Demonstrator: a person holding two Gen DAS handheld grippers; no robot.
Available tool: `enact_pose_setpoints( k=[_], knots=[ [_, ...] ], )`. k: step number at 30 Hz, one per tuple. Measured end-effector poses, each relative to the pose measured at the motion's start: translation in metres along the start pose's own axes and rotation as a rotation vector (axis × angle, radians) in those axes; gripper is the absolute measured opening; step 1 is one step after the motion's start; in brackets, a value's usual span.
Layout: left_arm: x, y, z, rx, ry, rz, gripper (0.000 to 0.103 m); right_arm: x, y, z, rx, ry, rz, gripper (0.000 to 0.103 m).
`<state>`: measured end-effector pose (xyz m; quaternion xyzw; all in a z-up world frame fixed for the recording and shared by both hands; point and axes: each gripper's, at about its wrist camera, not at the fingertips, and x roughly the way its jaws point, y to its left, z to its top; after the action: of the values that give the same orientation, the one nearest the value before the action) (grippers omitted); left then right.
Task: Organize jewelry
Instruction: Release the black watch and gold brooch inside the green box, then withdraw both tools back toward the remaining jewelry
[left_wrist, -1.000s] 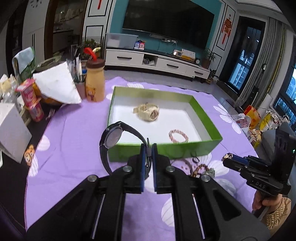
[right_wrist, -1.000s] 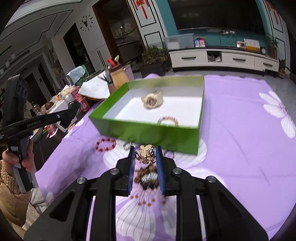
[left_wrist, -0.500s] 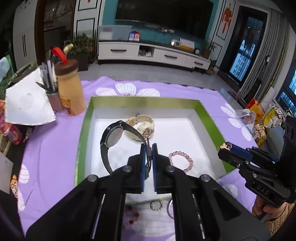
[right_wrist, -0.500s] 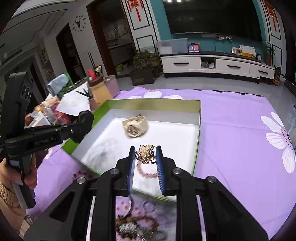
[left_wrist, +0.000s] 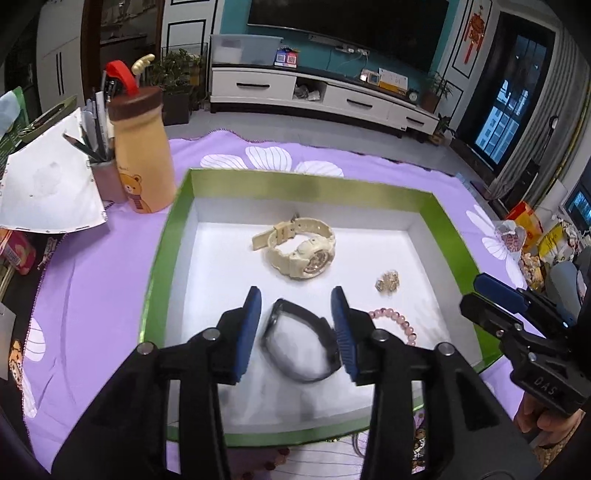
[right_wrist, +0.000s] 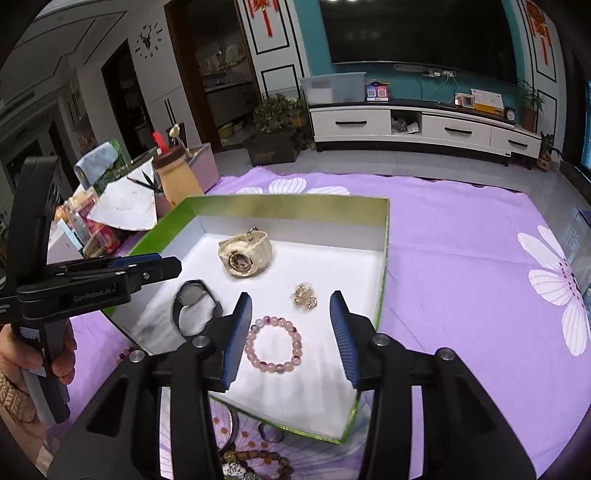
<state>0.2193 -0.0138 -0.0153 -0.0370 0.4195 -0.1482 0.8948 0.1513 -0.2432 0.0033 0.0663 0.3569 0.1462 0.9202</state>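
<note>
two watches lie in the green box (right_wrist: 384, 258): one cream watch (right_wrist: 243, 254), one black watch (right_wrist: 194, 308). one pink bead bracelet (right_wrist: 273, 343), one gold brooch (right_wrist: 304, 295). two grippers.

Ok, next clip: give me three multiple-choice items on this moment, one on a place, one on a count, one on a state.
1. Where does the black watch lie?
A. Inside the green box
B. On the purple cloth
C. Beside the bear bottle

2. How many pieces of jewelry lie in the box?
A. Two
B. Four
C. Six

3. What is the right gripper doing?
A. Clamped on the gold brooch
B. Clamped on the pink bracelet
C. Opening, holding nothing

Answers:
1 A: the watch rests on the box's white floor, near the left gripper.
2 B: black watch, cream watch, gold brooch and pink bead bracelet.
3 C: its pads stand apart with brooch and bracelet lying free on the floor below.
</note>
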Motion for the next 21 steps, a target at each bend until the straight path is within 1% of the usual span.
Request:
enact_pose_setpoints(
  k=[1, 3, 4, 5, 6, 8, 10, 13, 15, 17, 21],
  knots=[
    [-0.004, 0.002, 0.0, -0.009, -0.006, -0.004, 0.05, -0.004, -0.001, 0.0, 0.003, -0.006, -0.002, 0.044],
    [-0.014, 0.005, -0.001, -0.02, -0.024, -0.007, 0.053, -0.014, -0.004, -0.002, 0.008, -0.017, 0.0, 0.044],
    [-0.018, 0.006, -0.001, -0.024, -0.031, -0.007, 0.059, -0.019, -0.005, -0.003, 0.011, -0.022, -0.003, 0.044],
    [-0.024, 0.008, -0.003, -0.03, -0.041, -0.004, 0.062, -0.024, -0.006, -0.004, 0.013, -0.026, -0.006, 0.045],
    [-0.029, 0.01, -0.005, -0.035, -0.048, -0.004, 0.062, -0.029, -0.008, -0.006, 0.017, -0.028, -0.009, 0.045],
    [-0.039, 0.015, -0.011, -0.051, -0.053, 0.002, 0.066, -0.04, -0.012, -0.011, 0.03, -0.033, -0.013, 0.045],
    [-0.047, 0.019, -0.015, -0.061, -0.057, 0.007, 0.066, -0.05, -0.016, -0.017, 0.044, -0.036, -0.018, 0.045],
    [-0.06, 0.026, -0.029, -0.088, -0.061, 0.011, 0.07, -0.064, -0.022, -0.027, 0.071, -0.034, -0.026, 0.045],
    [-0.067, 0.03, -0.037, -0.104, -0.059, 0.015, 0.072, -0.073, -0.025, -0.034, 0.087, -0.03, -0.03, 0.045],
    [-0.074, 0.034, -0.047, -0.12, -0.051, 0.02, 0.076, -0.081, -0.027, -0.043, 0.096, -0.021, -0.033, 0.045],
    [-0.086, 0.04, -0.069, -0.146, -0.037, 0.02, 0.08, -0.091, -0.025, -0.057, 0.11, -0.004, -0.03, 0.045]
  ],
)
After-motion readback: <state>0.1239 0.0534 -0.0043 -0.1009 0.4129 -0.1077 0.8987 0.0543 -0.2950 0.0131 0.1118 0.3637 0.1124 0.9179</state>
